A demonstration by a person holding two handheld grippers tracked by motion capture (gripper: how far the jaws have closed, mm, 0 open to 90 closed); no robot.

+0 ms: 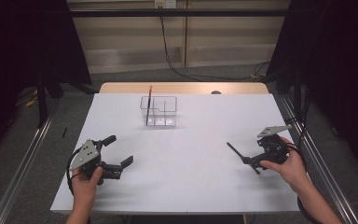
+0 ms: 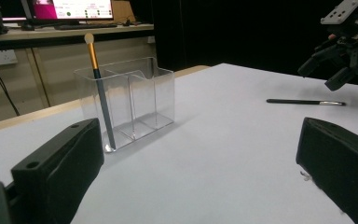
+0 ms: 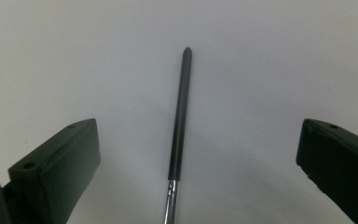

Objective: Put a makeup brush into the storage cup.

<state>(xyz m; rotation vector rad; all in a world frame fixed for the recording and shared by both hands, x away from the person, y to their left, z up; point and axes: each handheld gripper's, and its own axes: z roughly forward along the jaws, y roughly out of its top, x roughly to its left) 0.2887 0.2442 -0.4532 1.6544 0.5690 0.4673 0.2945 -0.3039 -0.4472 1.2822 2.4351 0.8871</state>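
The white table (image 1: 186, 154) carries one clear divided holder (image 1: 159, 112), two slim brushes, one standing in the holder (image 1: 149, 100) and one lying flat (image 1: 237, 153), and two hand-held grippers, left (image 1: 115, 151) and right (image 1: 256, 164).

Left tongs (image 2: 196, 177) had jaws wide apart over the white counter (image 2: 223, 140). Clear organizer (image 2: 130, 100) sat far left, gold-handled brush (image 2: 100, 93) leaning inside. Black brush (image 2: 305, 101) lay flat far right, below the right tongs (image 2: 328, 70).
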